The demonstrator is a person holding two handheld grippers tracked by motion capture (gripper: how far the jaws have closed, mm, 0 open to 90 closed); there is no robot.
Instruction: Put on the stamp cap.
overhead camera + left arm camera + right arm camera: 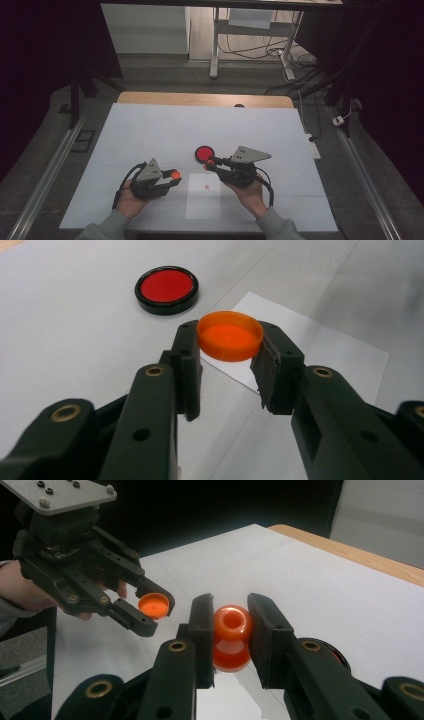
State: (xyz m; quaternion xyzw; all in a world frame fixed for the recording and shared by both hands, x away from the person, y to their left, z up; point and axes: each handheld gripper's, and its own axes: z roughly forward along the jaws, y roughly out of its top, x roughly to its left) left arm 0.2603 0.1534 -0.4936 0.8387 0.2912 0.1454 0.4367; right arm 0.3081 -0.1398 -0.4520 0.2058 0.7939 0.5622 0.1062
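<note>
High view. White worktop (pixel 150 135) with a wooden strip along its far edge. A paper sheet (pixel 203 207) lies near the near edge, about midway along it. The left gripper (pixel 172 176) is held over the near-left part of the worktop, jaws clamped on an orange cap (pixel 175 174). The right gripper (pixel 209 164) is held just right of the sheet, jaws pointing left and clamped on an orange bottle (pixel 207 165), seen here as a small orange spot. A red disc with a black rim (pixel 204 153) lies flat on the worktop just beyond the right gripper's tips.

Left gripper view. Both jaws are pressed on the rim of the orange cap (pixel 230 335), open side up, held clear above a corner of the paper sheet (pixel 325 352). The red disc (pixel 166 289) lies farther off, apart from the sheet.

Right gripper view. The jaws are closed on the neck of the orange bottle (pixel 232 637), mouth facing the camera, body below. The left gripper (pixel 152 611) is opposite, well apart, holding the cap (pixel 153 605) level with the bottle's mouth. A hand (pixel 25 592) grasps its body.
</note>
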